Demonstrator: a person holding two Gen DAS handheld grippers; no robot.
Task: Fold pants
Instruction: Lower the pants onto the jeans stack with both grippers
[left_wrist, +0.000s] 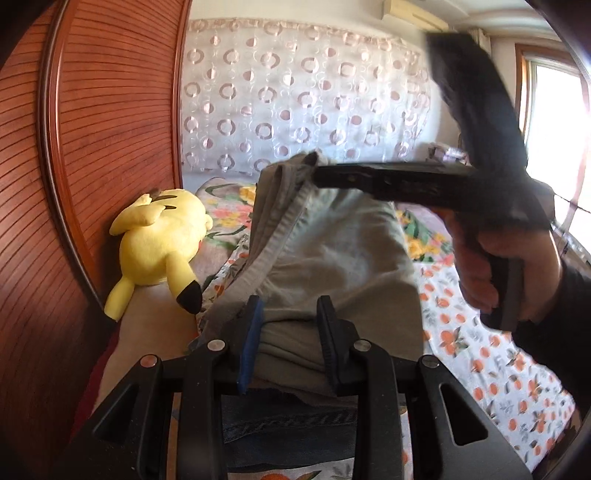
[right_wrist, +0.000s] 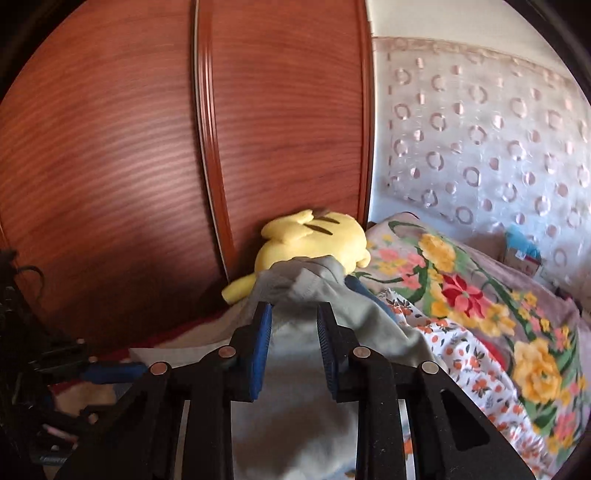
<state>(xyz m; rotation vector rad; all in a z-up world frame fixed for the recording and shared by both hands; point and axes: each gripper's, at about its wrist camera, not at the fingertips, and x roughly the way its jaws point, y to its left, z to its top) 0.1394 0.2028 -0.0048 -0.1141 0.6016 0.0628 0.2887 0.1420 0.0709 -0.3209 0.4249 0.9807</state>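
Grey-green pants (left_wrist: 325, 251) hang lifted above the bed. My left gripper (left_wrist: 291, 314) has its fingers closed on a thick fold of the pants' lower edge. In the left wrist view my right gripper (left_wrist: 317, 173) reaches in from the right, its tips pinching the pants' top edge. In the right wrist view the right gripper (right_wrist: 294, 321) has the same pants (right_wrist: 310, 354) bunched between its blue pads (right_wrist: 260, 347). Blue denim (left_wrist: 288, 424) lies under the left gripper.
A yellow plush toy (left_wrist: 162, 240) lies against the reddish wooden wardrobe (left_wrist: 92, 147) on the left; it also shows in the right wrist view (right_wrist: 314, 236). The bed has a fruit-print sheet (left_wrist: 480, 350) and a floral blanket (right_wrist: 480, 295). A patterned curtain (left_wrist: 295, 92) hangs behind.
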